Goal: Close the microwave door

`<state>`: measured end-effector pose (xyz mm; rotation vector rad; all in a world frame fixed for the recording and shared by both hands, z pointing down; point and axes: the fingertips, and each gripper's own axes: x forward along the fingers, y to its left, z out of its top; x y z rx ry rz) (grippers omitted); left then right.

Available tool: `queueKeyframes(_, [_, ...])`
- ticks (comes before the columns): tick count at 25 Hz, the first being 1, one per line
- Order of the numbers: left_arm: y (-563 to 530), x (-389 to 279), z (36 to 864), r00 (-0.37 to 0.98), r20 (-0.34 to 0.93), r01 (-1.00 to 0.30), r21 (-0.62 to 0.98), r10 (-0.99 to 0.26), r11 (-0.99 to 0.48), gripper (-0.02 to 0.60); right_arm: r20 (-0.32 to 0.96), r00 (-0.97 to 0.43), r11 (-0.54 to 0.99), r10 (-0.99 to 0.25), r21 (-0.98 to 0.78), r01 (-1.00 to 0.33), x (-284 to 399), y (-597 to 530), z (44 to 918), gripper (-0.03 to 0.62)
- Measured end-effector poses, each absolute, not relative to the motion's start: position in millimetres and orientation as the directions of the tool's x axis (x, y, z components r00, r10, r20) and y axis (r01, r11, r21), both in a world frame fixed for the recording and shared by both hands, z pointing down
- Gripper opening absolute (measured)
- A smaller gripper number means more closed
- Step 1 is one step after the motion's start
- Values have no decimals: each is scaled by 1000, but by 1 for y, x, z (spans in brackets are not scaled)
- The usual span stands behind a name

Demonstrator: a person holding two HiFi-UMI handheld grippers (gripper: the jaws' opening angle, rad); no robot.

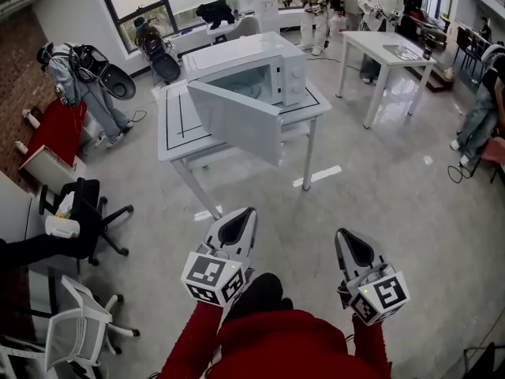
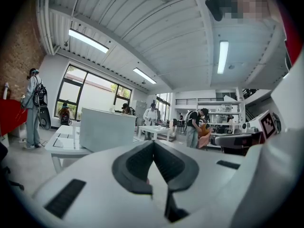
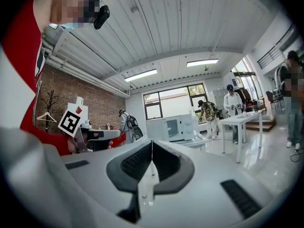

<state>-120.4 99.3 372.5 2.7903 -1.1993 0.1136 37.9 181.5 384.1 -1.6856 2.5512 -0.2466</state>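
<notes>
We hold the left claw [image 1: 239,221] and right claw [image 1: 349,243] closed on nothing, since the open microwave door [image 1: 237,121], well ahead of them, probably needs only a push.

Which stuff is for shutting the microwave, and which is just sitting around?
For the job: microwave, its open door, left tool, right tool.
Just around: black chair, white chair, far table.
</notes>
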Motion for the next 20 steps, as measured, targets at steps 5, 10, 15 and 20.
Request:
queueKeyframes(5, [93, -112, 375, 683, 120, -730, 60, -721, -681, 10, 42, -401, 386, -915, -191, -902, 43, 177, 390, 15])
queueKeyframes(10, [89, -113, 371, 668, 117, -743, 59, -735, -667, 10, 45, -417, 402, -908, -194, -895, 44, 171, 389, 15])
queueKeyframes(15, [83, -118, 368, 640, 122, -766, 12, -759, -643, 26, 28, -449, 434, -893, -203, -877, 38, 159, 383, 15])
queueKeyframes(20, [66, -114, 372, 643, 135, -763, 23, -754, -646, 45, 34, -463, 447, -886, -204, -871, 35, 142, 384, 15])
